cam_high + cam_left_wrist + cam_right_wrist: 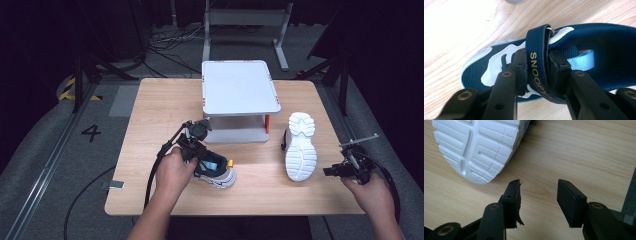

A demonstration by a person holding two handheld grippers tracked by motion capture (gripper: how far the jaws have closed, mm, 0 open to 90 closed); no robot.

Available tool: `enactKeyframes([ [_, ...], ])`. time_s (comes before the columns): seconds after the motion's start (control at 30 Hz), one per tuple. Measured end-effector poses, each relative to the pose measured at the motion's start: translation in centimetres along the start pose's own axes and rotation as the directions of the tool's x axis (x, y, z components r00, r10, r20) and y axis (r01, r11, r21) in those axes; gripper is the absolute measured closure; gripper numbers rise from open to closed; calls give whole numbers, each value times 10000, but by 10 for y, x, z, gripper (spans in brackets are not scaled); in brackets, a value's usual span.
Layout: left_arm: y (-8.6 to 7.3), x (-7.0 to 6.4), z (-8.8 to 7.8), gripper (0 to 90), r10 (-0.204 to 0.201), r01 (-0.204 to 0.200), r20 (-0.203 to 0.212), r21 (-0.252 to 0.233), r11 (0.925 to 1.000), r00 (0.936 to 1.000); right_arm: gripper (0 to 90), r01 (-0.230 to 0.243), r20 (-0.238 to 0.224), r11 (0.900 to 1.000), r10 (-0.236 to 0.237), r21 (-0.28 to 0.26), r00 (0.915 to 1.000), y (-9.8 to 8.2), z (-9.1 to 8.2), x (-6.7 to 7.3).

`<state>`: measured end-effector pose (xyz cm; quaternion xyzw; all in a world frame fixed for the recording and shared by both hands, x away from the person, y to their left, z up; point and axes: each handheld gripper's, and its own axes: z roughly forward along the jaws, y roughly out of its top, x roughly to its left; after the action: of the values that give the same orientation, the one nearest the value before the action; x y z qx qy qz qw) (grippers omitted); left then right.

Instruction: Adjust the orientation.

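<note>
The left gripper is clamping the navy shoe's strap for lifting; at 3 o'clock, the right gripper is waiting, jaws apart.

Wooden table — grey stand, two shoes.

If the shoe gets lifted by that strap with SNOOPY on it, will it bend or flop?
Probably. The navy fabric strap already curves between the left hand-held gripper jaws, so it looks soft. The navy-and-white mesh shoe would likely dangle and tilt. It seems small and light, so the pinch may hold.
</note>
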<state>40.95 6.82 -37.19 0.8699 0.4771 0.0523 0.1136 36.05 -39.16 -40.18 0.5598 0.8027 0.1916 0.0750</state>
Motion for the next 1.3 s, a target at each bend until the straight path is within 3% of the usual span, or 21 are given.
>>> enactKeyframes([
  [0.13,1,-4,-3,748,343,-349,-295,-183,9992,9990,541,33,-3,10000,-33,-14,10000,1,0,2],
  [0.27,1,-10,-13,752,904,-935,-786,-376,9949,9928,542,-39,-22,10000,39,-32,10000,1,0,1],
  [0.37,4,-15,-22,754,1346,-1387,-768,-500,9891,9879,542,-35,-31,10000,35,60,10000,1,1,1],
  [0.53,13,-26,-26,755,2020,-2036,-309,-587,9773,9789,541,49,-20,10000,-49,48,10000,2,2,3],
  [0.6,20,-37,-26,754,2292,-2297,-161,-559,9717,9733,542,35,-37,10000,-35,65,10000,2,1,3],
  [0.7,28,-50,-25,753,2922,-2915,70,-532,9551,9563,542,11,-7,10000,-11,18,10000,1,0,1],
  [0.8,38,-62,-26,753,3588,-3558,510,-585,9327,9320,541,-71,4,10000,71,18,10000,0,-1,-1],
  [0.87,45,-64,-25,750,4083,-4025,1185,-704,9127,9051,541,-75,-4,10000,75,-16,10000,-1,-1,-1],
  [0.9,45,-64,-25,751,4083,-4025,1185,-704,9127,9051,541,-50,-8,10000,50,-27,10000,-2,-1,-2],
  [0.93,50,-64,-22,751,4503,-4446,1496,-715,8929,8803,539,-47,-59,10000,47,13,10000,-2,-1,-2],
  [0.97,53,-64,-19,751,4830,-4780,1619,-713,8755,8605,538,-57,-53,10000,57,7,10000,-2,-1,-2],
  [1.0,55,-62,-16,751,4993,-4952,1846,-712,8658,8465,537,-68,-47,10000,68,2,10000,-3,-1,-2],
  [1.03,58,-61,-12,750,5262,-5245,1982,-657,8489,8269,537,-77,-50,10000,76,-6,10000,-3,-1,-2],
  [1.07,59,-60,-8,750,5376,-5384,2022,-558,8408,8186,537,-45,-73,10000,45,-8,10000,-3,0,-2],
  [1.17,65,-55,8,748,5385,-5480,1830,17,8365,8225,536,-39,-110,10000,39,-1,9999,-3,0,-2],
  [1.23,66,-54,13,747,5405,-5509,1749,138,8344,8230,536,-48,-108,10000,48,-13,9999,-3,0,-2],
  [1.27,67,-51,16,739,5311,-5430,1938,103,8397,8249,536,-54,-137,10000,54,8,9999,-3,1,-2],
  [1.3,69,-46,15,715,5034,-5151,2191,-47,8571,8358,536,-64,-139,10000,64,6,9999,-3,1,-2],
])
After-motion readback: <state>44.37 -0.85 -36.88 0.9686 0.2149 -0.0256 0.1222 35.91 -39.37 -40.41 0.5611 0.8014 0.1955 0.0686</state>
